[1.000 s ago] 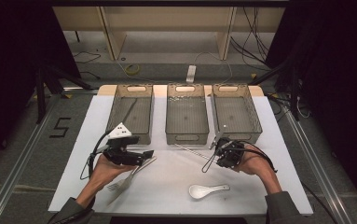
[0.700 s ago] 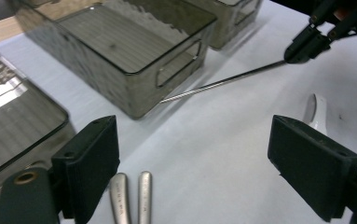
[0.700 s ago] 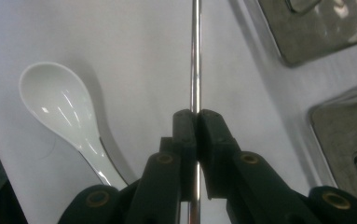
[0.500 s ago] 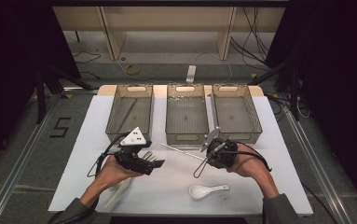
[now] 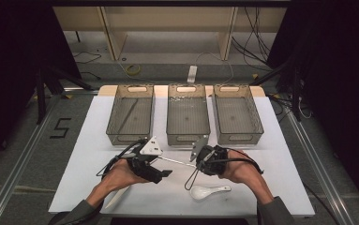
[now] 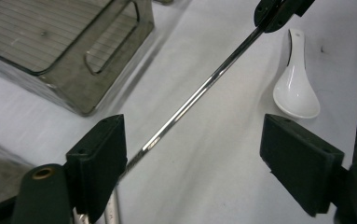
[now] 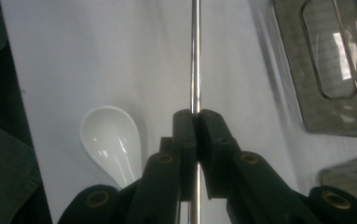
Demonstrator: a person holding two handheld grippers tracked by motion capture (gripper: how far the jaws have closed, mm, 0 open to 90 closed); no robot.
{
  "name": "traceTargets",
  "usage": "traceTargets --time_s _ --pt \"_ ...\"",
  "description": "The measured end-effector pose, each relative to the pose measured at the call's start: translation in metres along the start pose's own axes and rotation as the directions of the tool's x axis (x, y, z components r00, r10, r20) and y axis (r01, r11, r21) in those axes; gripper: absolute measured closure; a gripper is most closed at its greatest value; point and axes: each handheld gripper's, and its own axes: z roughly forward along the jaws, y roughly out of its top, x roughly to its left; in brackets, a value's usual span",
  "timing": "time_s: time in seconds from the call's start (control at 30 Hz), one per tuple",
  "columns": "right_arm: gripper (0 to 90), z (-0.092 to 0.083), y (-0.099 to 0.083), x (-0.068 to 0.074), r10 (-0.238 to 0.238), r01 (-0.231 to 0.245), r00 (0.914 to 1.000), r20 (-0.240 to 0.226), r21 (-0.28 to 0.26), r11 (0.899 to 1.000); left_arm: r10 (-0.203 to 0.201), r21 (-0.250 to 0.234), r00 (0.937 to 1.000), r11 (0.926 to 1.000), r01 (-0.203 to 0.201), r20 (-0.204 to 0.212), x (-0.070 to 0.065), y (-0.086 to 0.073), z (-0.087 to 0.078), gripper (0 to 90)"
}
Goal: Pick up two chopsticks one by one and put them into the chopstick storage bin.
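A thin shiny metal rod (image 5: 177, 161) hangs level above the white tabletop between my two grippers. My right gripper (image 5: 197, 163) is shut on one end of it; in the right gripper view the pads (image 7: 185, 130) pinch the rod (image 7: 195, 56), which runs straight ahead. My left gripper (image 5: 161, 174) is open. Its jaws have just been closing, and the rod (image 6: 204, 88) passes between them, close to the left pad (image 6: 102, 154) and far from the other. The right gripper (image 6: 278, 11) holds the rod's far end.
A white ceramic spoon (image 5: 207, 191) (image 6: 296, 88) (image 7: 113, 142) lies near the table's front edge. Three grey wire bins stand in a row behind: left (image 5: 131, 126), middle (image 5: 188, 129), right (image 5: 237, 126). A pale flat utensil (image 5: 116, 197) lies under the left forearm.
Both hands have moved toward each other. The right gripper has carried the rod leftward, and the left gripper has moved right until the rod lies between its jaws.
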Motion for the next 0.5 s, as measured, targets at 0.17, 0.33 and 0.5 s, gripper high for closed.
traceTargets --time_s 0.17,0.33,0.5 --pt "85.8 -0.003 0.005 0.007 -0.02 0.02 0.9998 -0.009 -0.02 1.0 0.016 0.037 0.9999 0.9992 -0.016 -0.002 -0.001 0.004 0.008 30.0" --pt "85.8 -0.003 0.008 0.011 -0.055 0.055 0.9983 -0.016 -0.03 0.998 0.03 0.06 0.9995 0.9977 -0.03 0.007 -0.001 0.002 0.01 36.3" --pt "85.7 -0.003 0.009 0.013 -0.069 0.068 0.9974 -0.021 -0.021 0.997 0.059 0.084 0.9978 0.9946 -0.062 0.03 -0.005 0.002 0.014 43.7"
